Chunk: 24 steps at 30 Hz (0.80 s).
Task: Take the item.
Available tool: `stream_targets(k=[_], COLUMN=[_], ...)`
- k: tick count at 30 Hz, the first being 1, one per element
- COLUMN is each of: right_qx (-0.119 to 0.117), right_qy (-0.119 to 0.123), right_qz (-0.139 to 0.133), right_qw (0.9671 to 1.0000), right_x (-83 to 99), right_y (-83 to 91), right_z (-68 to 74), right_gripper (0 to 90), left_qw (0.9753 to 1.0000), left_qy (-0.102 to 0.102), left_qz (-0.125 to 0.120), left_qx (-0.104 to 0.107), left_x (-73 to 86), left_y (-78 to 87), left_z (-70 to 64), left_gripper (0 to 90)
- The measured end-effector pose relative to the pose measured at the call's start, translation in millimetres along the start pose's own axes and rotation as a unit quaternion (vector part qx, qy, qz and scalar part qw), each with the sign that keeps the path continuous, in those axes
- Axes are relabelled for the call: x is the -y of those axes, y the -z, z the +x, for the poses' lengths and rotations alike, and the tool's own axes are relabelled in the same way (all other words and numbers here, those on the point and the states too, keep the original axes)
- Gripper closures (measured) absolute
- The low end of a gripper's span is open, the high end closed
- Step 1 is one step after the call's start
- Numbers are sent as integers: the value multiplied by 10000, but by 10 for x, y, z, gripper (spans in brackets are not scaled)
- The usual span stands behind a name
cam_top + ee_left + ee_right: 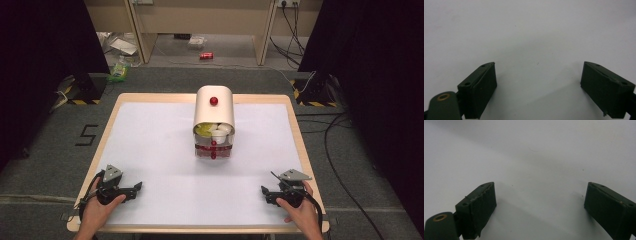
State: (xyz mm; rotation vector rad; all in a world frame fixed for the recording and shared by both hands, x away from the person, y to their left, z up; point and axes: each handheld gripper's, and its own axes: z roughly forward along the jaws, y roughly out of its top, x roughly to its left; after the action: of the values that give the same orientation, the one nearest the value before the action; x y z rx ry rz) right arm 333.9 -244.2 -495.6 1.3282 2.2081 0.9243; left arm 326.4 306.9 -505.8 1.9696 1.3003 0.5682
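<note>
A cream bread-bin-like box with a rounded top and a red knob stands at the far middle of the white table. Its front is raised, and white and yellow items show inside above a clear lower section with red parts. My left gripper rests at the near left, held by a hand, jaws wide open over bare white surface. At the near right my right gripper rests the same way, jaws open with nothing between them.
The table has a wooden rim. Beyond it the floor holds cables, a red can, a green bottle and two black stands with hazard tape. Dark curtains hang at both sides.
</note>
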Motion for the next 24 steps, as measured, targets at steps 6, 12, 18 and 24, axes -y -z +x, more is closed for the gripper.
stream_targets(k=[6,12,18,24], right_qx=[-12,-33,-122,-231], right_qy=[65,162,353,483], right_qz=[6,-244,-695,-943], right_qw=[10000,9996,9969,9941], right_x=[-14,-84,-235,-397], right_y=[3,60,189,283], right_z=[-5,46,163,284], right_gripper=[143,151,154,154], left_qw=[10000,10000,10000,10000], left_qy=[1,2,0,2], left_qz=[1,1,-2,-2], left_qx=[3,2,-3,-2], left_x=[0,0,0,0], left_y=[0,0,-1,-1], left_z=[1,0,-1,-1], left_gripper=[125,125,125,125])
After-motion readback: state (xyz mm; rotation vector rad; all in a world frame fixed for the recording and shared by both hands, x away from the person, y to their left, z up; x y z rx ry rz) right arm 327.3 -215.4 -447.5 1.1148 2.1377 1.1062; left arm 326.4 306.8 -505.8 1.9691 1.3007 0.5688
